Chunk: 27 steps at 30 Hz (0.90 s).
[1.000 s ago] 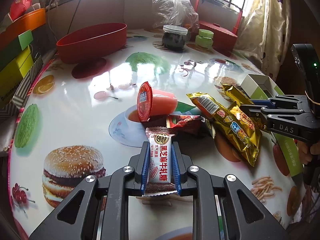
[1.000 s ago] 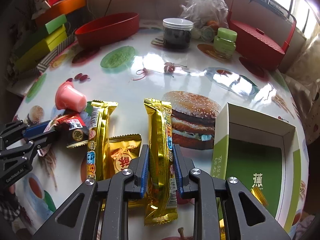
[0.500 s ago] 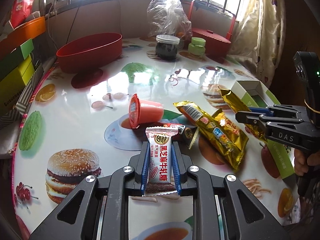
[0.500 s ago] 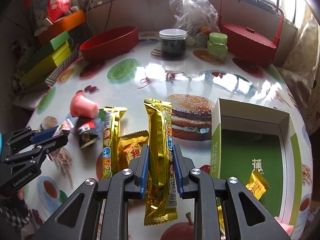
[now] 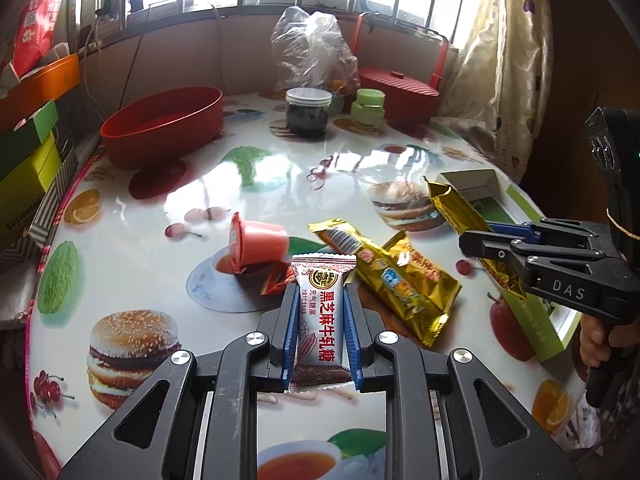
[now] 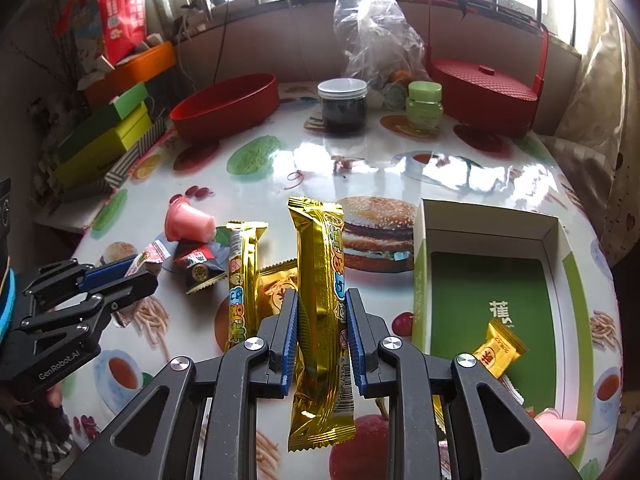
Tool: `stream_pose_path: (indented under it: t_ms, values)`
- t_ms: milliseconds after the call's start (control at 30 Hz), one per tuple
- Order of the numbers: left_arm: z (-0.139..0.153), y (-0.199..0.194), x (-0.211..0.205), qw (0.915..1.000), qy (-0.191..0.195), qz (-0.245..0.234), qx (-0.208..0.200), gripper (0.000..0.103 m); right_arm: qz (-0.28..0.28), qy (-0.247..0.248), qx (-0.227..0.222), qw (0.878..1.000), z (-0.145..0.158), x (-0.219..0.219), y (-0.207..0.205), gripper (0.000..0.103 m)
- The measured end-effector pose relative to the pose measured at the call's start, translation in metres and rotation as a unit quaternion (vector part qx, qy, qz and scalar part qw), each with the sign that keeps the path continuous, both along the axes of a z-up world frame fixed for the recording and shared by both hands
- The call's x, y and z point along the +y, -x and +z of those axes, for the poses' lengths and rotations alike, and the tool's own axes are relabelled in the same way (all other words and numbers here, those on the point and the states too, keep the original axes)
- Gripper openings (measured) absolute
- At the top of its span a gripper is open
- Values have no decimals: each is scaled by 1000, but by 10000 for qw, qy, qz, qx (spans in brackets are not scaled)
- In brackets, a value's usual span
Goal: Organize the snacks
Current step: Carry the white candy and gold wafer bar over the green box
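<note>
Both grippers have risen since a second ago, so more of the table (image 5: 140, 264) shows beneath them and the loose snacks sit lower and smaller in each view. At lower centre of the left wrist view, the left gripper (image 5: 321, 322) is clenched on a white nougat candy (image 5: 322, 316) standing upright between its blue pads, held clear of the tabletop. At right of that frame the right gripper (image 5: 486, 236) reaches in level from the edge, a hand (image 5: 596, 340) wrapped round its grip. In the right wrist view its jaws grasp a long gold bar (image 6: 322, 312) lengthwise, upright in the frame. Just right of it lies the open green box (image 6: 492, 280), a yellow candy (image 6: 496, 352) inside near its lower edge. Left of centre, a second gold bar (image 6: 240, 280), a pink jelly cup (image 6: 188, 224) on its side and a dark wrapped sweet (image 6: 200, 270) lie on the tabletop.
</note>
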<state>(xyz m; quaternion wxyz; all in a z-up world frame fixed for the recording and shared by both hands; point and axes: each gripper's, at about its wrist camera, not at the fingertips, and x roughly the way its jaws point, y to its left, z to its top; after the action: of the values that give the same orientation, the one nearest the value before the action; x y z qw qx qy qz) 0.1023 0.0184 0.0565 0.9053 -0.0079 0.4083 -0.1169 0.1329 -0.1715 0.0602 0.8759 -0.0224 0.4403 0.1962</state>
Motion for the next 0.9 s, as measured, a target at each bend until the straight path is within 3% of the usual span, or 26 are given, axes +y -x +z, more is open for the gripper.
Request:
stream_pose_path:
  t_ms: [900]
  values:
    - [29,-21,-83,9955,95,-902,-272,22,-890,-133,-201,9957,23,-78,16,22]
